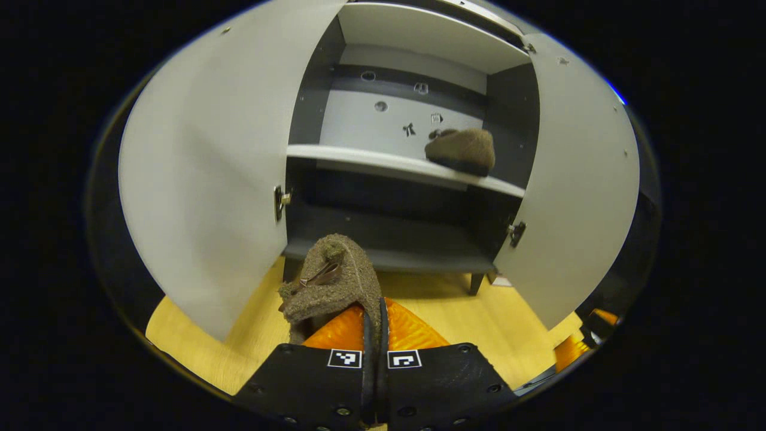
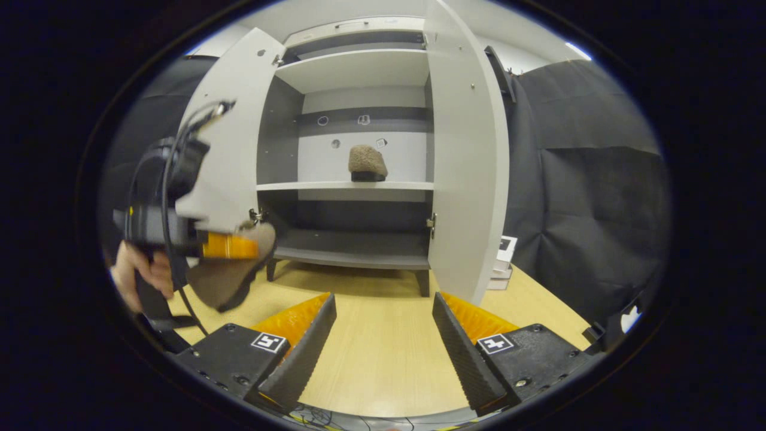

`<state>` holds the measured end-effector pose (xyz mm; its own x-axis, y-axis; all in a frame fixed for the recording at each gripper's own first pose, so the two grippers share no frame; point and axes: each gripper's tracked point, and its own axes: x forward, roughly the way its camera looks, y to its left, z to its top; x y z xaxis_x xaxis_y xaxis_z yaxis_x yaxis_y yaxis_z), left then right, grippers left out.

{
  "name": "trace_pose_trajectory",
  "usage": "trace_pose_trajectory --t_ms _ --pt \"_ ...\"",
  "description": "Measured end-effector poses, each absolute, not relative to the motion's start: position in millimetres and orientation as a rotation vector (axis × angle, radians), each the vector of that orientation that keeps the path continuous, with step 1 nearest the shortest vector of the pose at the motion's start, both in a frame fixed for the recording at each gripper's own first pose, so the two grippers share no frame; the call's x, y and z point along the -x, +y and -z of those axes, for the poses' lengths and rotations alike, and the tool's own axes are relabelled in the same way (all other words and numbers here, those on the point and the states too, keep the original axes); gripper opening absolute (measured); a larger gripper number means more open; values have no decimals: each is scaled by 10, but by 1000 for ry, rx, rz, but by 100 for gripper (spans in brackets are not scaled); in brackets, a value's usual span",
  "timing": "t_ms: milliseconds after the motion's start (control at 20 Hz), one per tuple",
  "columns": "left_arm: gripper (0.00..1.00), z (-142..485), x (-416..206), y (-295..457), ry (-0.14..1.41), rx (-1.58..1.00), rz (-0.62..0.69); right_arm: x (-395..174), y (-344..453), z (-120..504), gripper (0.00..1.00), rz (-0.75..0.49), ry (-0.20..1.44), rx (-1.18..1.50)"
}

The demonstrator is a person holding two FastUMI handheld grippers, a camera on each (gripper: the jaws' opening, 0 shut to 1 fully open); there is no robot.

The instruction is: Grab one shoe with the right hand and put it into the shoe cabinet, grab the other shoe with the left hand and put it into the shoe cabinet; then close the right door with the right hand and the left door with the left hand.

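Left hand-held gripper (image 1: 375,335) clamps one shoe (image 1: 335,281); second shoe (image 1: 462,149) sits shelved.

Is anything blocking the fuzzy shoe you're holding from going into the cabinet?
Nothing visible blocks it. The left gripper holds the brown shoe in front of the shoe cabinet, whose two doors stand wide open. The other shoe sits toward the right of the middle shelf, leaving room on its left.
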<state>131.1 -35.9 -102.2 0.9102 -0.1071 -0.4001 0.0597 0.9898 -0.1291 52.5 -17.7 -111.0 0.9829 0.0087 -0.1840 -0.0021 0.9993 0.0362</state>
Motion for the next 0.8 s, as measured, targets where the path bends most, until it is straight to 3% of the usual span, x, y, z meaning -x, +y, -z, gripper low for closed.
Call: trace_pose_trajectory --t_ms 150,350,800 --pt "1 374 -1768 -430 330 93 111 -515 -170 1102 100 -8 183 -38" --pt "1 -36 -2557 -454 333 127 126 -472 -217 1064 100 0 172 -21" --pt "1 181 -3794 -505 578 128 93 -412 -455 1091 100 64 183 -39"
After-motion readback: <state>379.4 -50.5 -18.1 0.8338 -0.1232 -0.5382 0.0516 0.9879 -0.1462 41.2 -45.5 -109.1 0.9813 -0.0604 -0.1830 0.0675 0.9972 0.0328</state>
